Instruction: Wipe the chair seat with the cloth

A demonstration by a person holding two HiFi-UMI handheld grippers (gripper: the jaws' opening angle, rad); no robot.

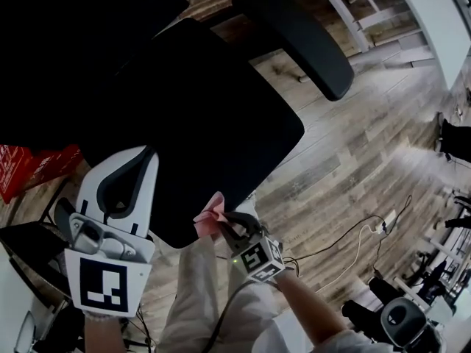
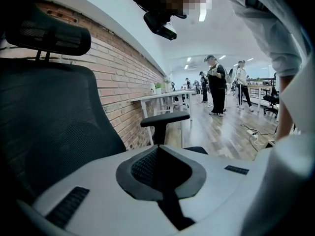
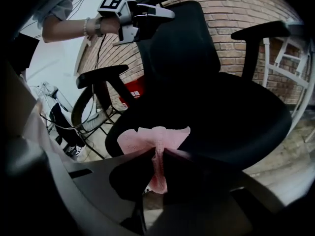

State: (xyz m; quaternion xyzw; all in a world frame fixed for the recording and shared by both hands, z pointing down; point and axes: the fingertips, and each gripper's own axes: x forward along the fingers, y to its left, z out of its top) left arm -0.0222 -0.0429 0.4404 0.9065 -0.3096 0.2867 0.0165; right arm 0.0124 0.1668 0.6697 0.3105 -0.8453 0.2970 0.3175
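Observation:
The black chair seat [image 1: 199, 123] fills the middle of the head view and shows again in the right gripper view [image 3: 231, 117]. My right gripper [image 1: 224, 223] is shut on a pink cloth [image 1: 211, 215] right at the seat's near edge. In the right gripper view the cloth [image 3: 155, 141] fans out past the jaw tips [image 3: 158, 154] against the seat's rim. My left gripper [image 1: 143, 157] hangs over the seat's left side, jaws together, holding nothing. Its own view shows the tips [image 2: 157, 147] meeting, aimed at the mesh backrest [image 2: 49, 122].
One armrest [image 1: 294, 35] stands at the far right of the seat, seen too in the left gripper view [image 2: 165, 119]. A red box [image 1: 29, 168] sits on the floor at left. Cables [image 1: 353, 234] trail over the wood floor at right. People [image 2: 216, 85] stand far off beside a desk [image 2: 162, 97].

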